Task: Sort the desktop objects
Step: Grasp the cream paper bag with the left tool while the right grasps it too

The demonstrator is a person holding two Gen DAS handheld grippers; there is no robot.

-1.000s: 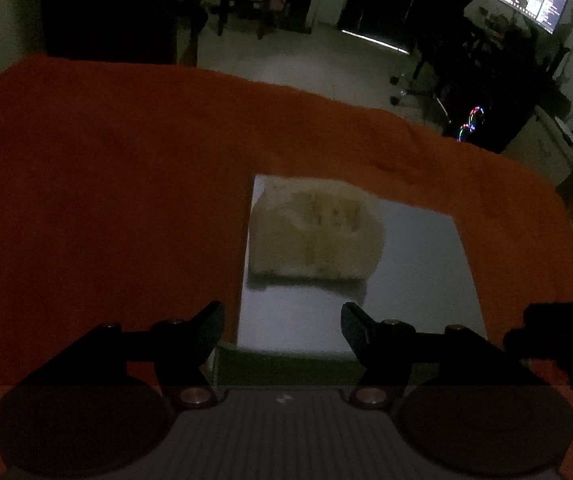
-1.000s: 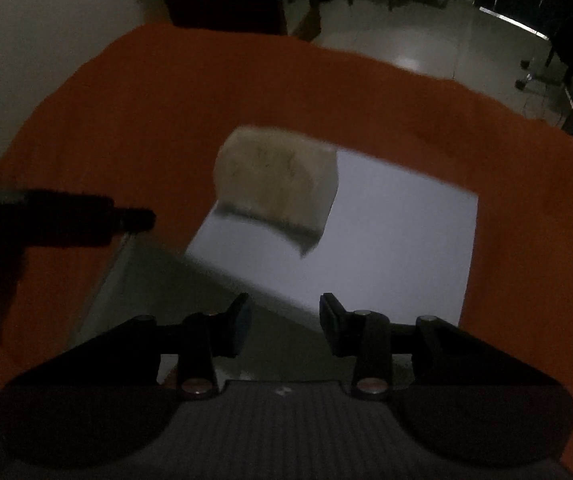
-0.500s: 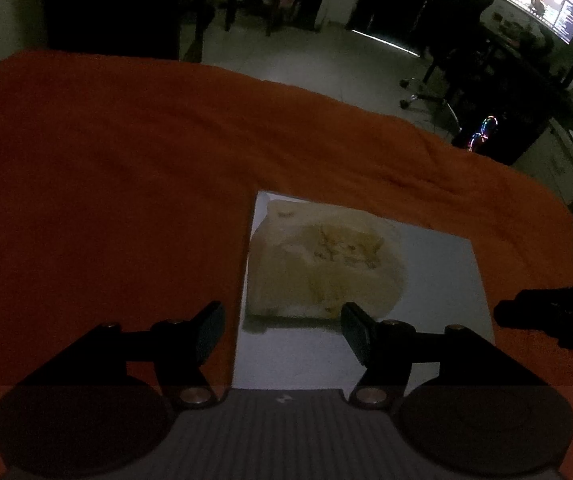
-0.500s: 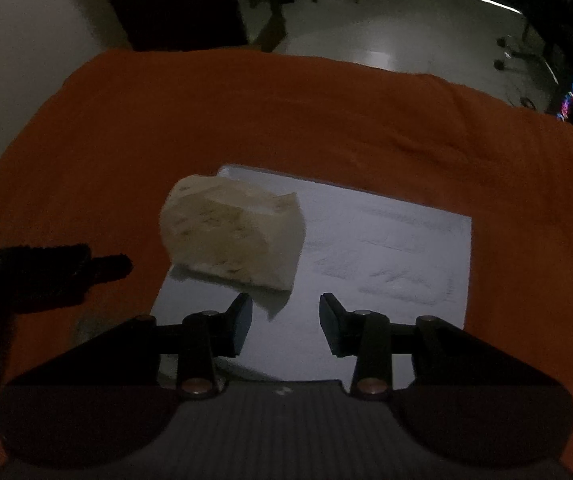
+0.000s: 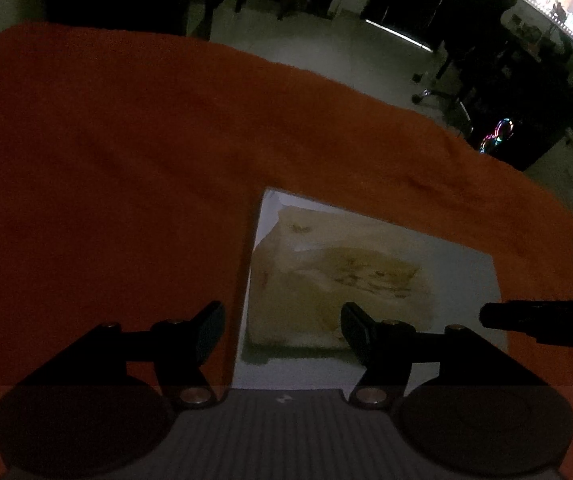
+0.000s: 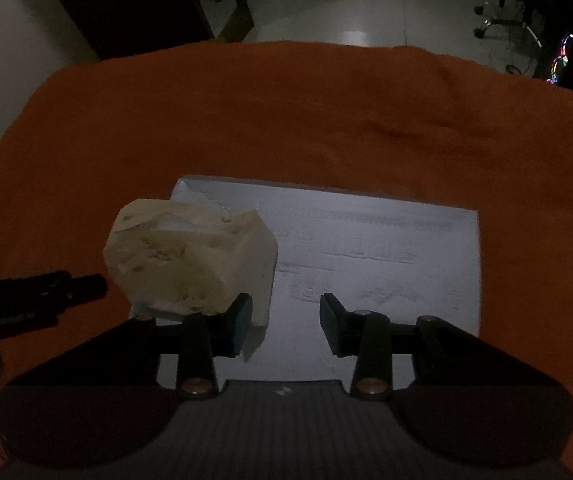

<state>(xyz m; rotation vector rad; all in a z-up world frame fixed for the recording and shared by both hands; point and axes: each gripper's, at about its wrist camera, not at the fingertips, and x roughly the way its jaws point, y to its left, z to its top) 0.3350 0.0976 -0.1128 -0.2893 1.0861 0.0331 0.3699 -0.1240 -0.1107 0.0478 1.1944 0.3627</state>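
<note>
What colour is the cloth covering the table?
Orange; the cloth shows best in the right wrist view.

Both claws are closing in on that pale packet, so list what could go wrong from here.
1. The tissue packet looks soft and crinkly; the open left claw, nearly straddling it, may crush it or pinch only its wrapper.
2. The packet lies on the white paper sheet; lifting or nudging it could drag the sheet across the orange cloth.
3. The open right claw works close beside the left; they might bump in this dim light.
</note>
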